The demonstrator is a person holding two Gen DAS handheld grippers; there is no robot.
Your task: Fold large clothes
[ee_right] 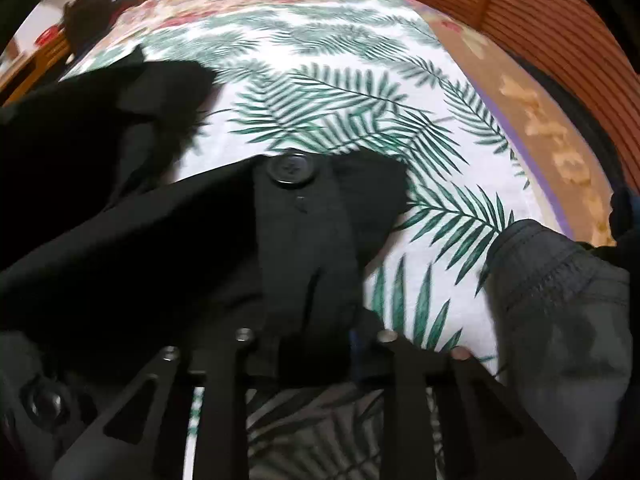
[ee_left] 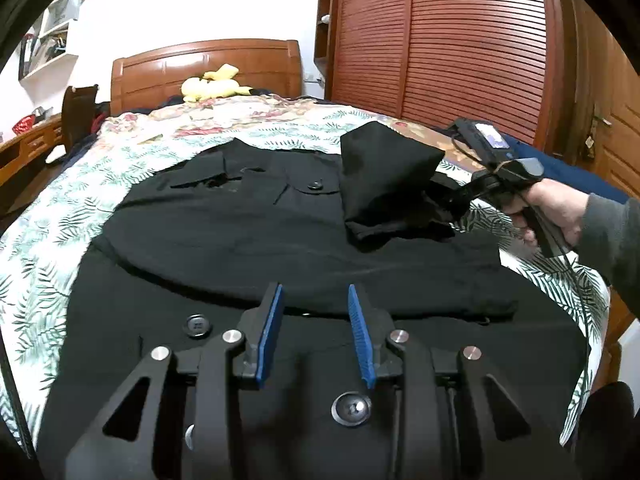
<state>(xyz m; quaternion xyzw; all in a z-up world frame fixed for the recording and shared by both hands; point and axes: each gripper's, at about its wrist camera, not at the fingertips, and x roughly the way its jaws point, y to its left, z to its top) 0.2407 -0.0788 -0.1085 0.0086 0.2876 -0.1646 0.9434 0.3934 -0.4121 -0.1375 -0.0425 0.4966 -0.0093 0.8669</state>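
Black coat (ee_left: pixel 248 240): right tool (ee_right: pixel 316 344) clamps its sleeve; left tool (ee_left: pixel 316 312) apart, empty.

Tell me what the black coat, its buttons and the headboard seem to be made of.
Black coat: a matte woven cloth, likely wool or a blend; it creases softly without shine.
Buttons: glossy, probably plastic; they catch light.
Headboard: reddish-brown varnished wood, with panel lines and a sheen.
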